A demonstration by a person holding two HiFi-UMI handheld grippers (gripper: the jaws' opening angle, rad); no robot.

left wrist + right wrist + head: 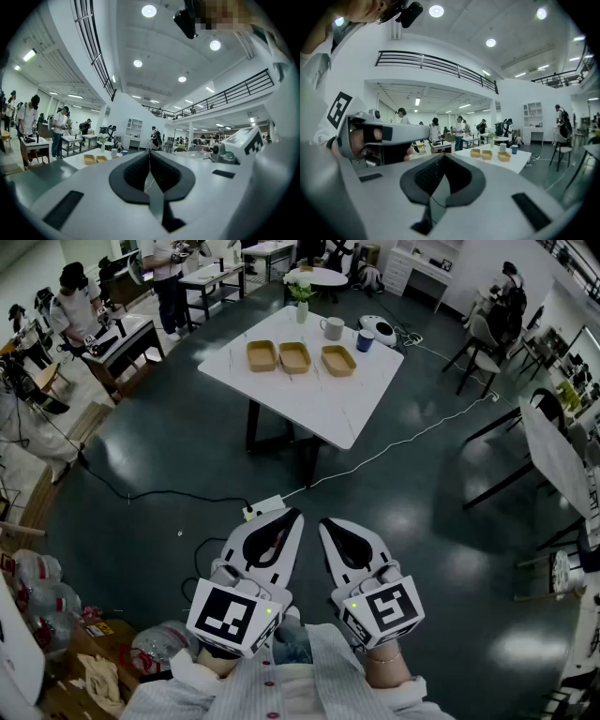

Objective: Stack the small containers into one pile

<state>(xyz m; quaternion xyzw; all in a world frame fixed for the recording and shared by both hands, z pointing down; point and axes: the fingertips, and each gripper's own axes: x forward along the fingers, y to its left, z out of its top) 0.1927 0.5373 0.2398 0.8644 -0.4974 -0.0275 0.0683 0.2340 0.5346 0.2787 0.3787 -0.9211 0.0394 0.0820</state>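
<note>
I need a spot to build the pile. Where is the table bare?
The near half of the table, between the row of three containers and the front edge, is bare. The far edge is crowded with a vase, gray mug and blue mug.

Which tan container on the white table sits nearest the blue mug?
The shallow tan rectangular container at the row's right end in the head view: the blue mug stands just beyond it; the other two lie farther left.
</note>
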